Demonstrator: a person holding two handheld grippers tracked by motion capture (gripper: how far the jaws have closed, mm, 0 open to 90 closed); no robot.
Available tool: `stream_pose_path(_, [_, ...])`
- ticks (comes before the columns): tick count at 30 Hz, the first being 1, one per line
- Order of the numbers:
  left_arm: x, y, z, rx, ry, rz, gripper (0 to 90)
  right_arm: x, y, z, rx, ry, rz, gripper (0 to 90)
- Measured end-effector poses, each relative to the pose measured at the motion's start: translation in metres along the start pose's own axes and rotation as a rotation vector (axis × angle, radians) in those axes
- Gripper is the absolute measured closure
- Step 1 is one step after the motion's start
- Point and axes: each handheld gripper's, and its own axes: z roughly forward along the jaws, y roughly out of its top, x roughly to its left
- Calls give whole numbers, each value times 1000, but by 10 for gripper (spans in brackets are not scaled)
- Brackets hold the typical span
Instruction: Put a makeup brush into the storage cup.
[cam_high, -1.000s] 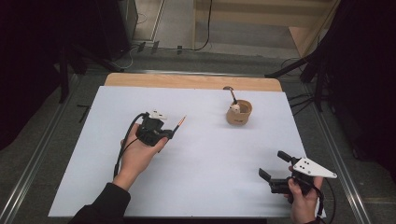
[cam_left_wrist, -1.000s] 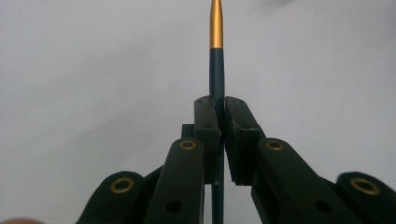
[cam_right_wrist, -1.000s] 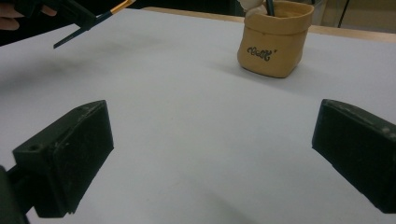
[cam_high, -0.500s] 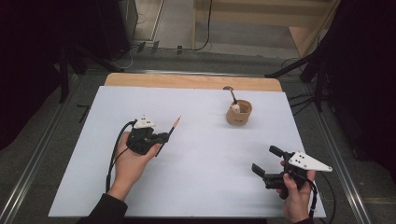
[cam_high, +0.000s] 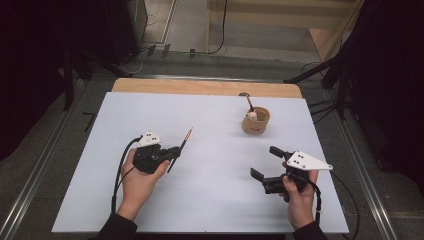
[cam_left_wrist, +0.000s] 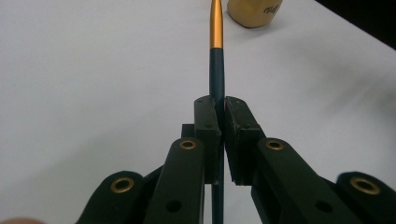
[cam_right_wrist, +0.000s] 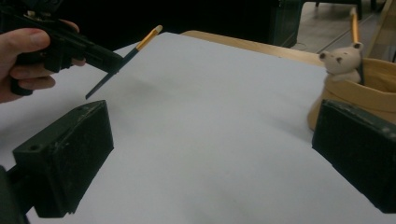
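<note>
Left gripper (cam_high: 172, 152): black body, topped by a pale grey three-cornered plate dotted with small dark marks.
Left gripper's cable (cam_high: 120, 167): black, looping from the body past the wrist.
Left gripper's jaws, in its own view: black arms with brass-ringed pivot holes; blocky black pads with small screw holes on their top faces.
Right gripper (cam_high: 267, 164): black body under a pale grey three-cornered plate with dark dots.
Right gripper's cable (cam_high: 317, 197): black, curving beside the hand.
Right gripper's jaws, in its own view: thick matt-black rectangular pads, scuffed at the edges.
Sleeves (cam_high: 116, 231): dark, at both wrists.
</note>
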Motion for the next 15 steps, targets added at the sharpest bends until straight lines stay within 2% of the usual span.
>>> stream_pose_path(7, [-2, 0, -1, -22, -17, 6, 852, 16, 14, 25, 23, 20, -11, 0])
stream_pose_path(11, [-3, -1, -1, -35, -24, 5, 852, 25, 19, 39, 40, 12, -25, 0])
stream_pose_path(15, [-3, -2, -1, -43, -43, 0, 852, 30, 24, 51, 42, 25, -12, 0])
